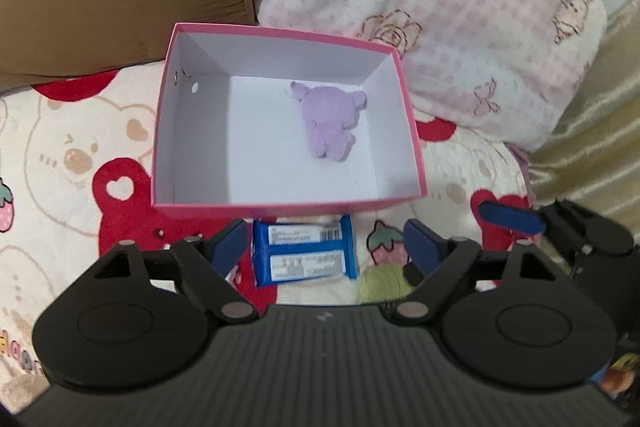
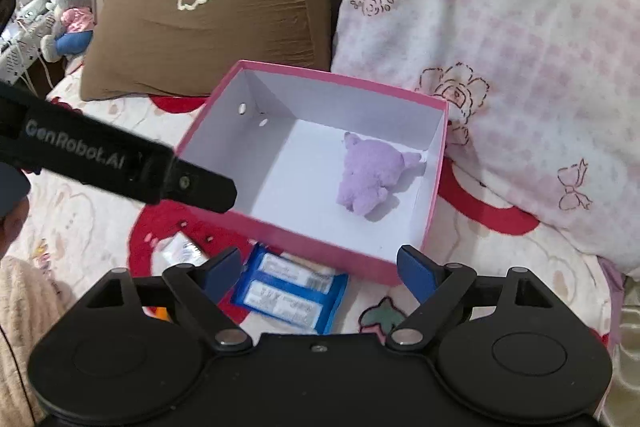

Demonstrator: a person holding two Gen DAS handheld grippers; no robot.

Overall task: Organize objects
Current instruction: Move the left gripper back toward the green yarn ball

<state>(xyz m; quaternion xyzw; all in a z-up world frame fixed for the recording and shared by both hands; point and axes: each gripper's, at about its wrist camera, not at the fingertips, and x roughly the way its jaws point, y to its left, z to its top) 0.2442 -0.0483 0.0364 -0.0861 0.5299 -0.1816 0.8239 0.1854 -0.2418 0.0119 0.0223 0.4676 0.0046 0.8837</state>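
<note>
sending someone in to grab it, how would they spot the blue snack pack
Find the pink box on the bear-print blanket, in front of the pillows. The blue snack pack lies flat on the blanket just outside the box's near wall. It is the only blue wrapper, with two white label panels, unlike the purple plush toy inside the box.

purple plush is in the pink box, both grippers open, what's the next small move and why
Probably lower the left gripper onto the blue snack pack and close on it. The pack lies on the bedspread just outside the pink box's near wall, between the open fingers, while only the purple plush is inside the box. The right gripper is also open and holds nothing.
</note>
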